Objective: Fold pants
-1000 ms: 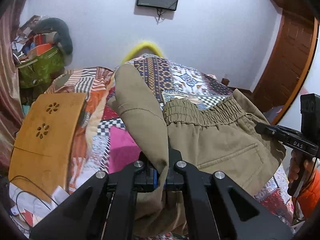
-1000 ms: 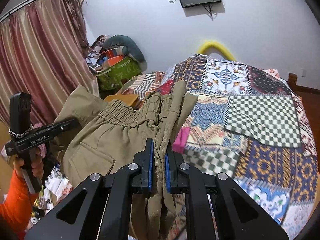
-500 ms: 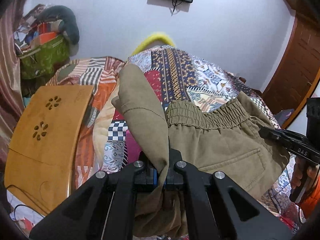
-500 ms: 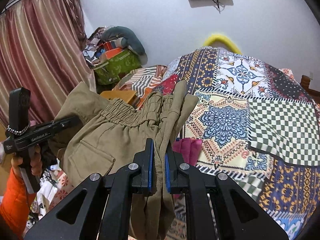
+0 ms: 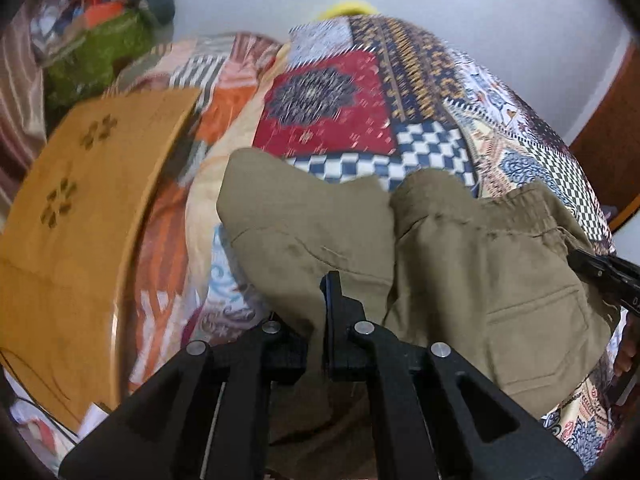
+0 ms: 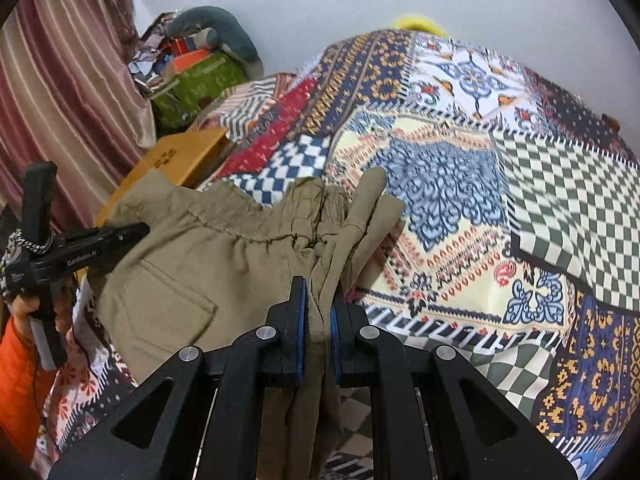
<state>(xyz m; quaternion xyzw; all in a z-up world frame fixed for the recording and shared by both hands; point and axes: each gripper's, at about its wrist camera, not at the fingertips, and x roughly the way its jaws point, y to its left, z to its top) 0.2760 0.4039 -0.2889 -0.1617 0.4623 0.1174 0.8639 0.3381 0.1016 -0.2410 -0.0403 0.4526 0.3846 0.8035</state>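
Khaki pants (image 6: 192, 264), both tongs, L (image 5: 324, 320) & R (image 6: 318, 320), clenched on fabric: laying-out step over bed (image 6: 440, 200); next, spread flat w/o bunching.

- 1 pair of khaki pants (image 6: 208, 264), one back patch pocket showing
- 2 grippers: left gripper (image 5: 320, 312), right gripper (image 6: 319, 308), two fingers each
- 1 patchwork bedspread (image 6: 480, 184)
- 1 wooden board (image 5: 80, 208) with 2 flower-shaped cutouts
- 1 green bag (image 6: 200, 80) in the pile by the wall
- 1 grey cushion-like thing (image 6: 224, 28) on that pile
- 1 striped curtain (image 6: 68, 80)
- 1 yellow thing (image 6: 416, 24) behind the bed, mostly hidden
- 1 hand (image 6: 36, 312), 1 orange sleeve (image 6: 16, 376)
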